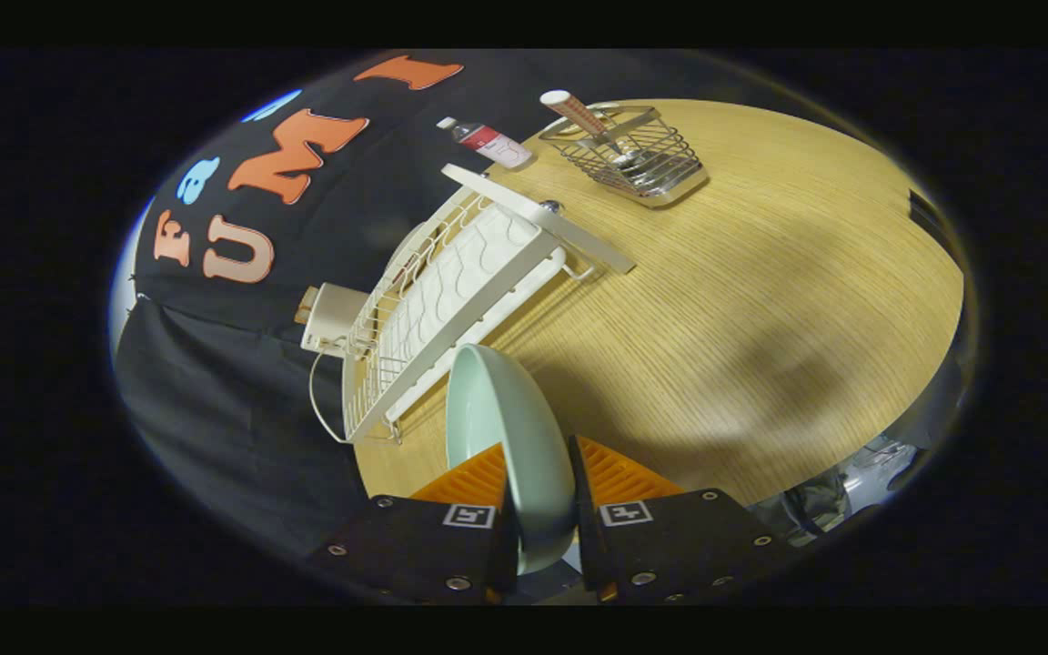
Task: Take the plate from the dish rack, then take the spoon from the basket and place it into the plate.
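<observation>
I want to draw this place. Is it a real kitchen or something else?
Probably a pretend kitchen set up in a booth. A dish rack and a wire basket sit on a wooden table, with black cloth behind. The gripper holds a plate.

Pale green ceramic plate (501, 428): near rim hidden between the gripper (538, 464) fingers, which clamp it on both faces; spoon (619, 146) bowl blurred behind the wire mesh basket (638, 155) (only the handle reads clearly); small plastic bottle (488, 141) label too small to read.
</observation>
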`<state>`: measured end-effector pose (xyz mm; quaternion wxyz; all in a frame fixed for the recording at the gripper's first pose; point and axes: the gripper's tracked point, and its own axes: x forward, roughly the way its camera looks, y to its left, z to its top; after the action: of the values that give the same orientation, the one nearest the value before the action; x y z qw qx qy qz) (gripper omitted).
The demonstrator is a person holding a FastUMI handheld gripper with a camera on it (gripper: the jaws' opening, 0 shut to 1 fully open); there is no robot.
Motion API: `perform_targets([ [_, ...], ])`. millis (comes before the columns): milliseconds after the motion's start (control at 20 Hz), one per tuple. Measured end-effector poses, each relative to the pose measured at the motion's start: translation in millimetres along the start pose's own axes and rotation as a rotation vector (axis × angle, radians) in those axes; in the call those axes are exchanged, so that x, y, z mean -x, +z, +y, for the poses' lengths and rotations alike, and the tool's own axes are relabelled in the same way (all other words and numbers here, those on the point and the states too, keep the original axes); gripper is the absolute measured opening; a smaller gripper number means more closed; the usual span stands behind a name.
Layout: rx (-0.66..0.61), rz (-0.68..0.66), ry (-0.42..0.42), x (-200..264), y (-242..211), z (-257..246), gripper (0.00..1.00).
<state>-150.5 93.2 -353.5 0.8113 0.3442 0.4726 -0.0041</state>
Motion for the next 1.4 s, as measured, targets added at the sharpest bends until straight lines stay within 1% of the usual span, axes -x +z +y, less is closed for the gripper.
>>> perform_targets([
  [150,0.052,-0.014,-0.043,2.5,6.6,-8.2,0.42],
  [200,0.064,-0.017,-0.05,4.7,9.0,-9.7,0.5],
  [250,0.072,-0.024,-0.043,9.2,12.1,-8.2,0.54],
  [300,0.079,-0.036,-0.043,12.9,17.1,-8.1,0.6],
  [350,0.093,-0.052,-0.052,17.1,23.4,-9.6,0.64],
  [400,0.117,-0.07,-0.068,20.4,31.1,-13.0,0.74],
  [450,0.145,-0.088,-0.089,24.0,37.5,-17.2,0.8],
  [500,0.179,-0.105,-0.116,28.1,43.8,-22.7,0.92],
  [550,0.212,-0.123,-0.14,31.4,51.8,-27.1,0.97],
  [600,0.247,-0.14,-0.167,35.0,59.4,-33.0,0.99],
  [700,0.31,-0.178,-0.22,46.2,74.1,-42.6,0.98],
  [1000,0.463,-0.325,-0.337,77.7,128.8,-51.0,0.99],
  [1200,0.498,-0.436,-0.354,92.5,164.5,-38.8,0.99],
  [1400,0.555,-0.531,-0.341,97.8,194.1,-19.2,0.99],
])
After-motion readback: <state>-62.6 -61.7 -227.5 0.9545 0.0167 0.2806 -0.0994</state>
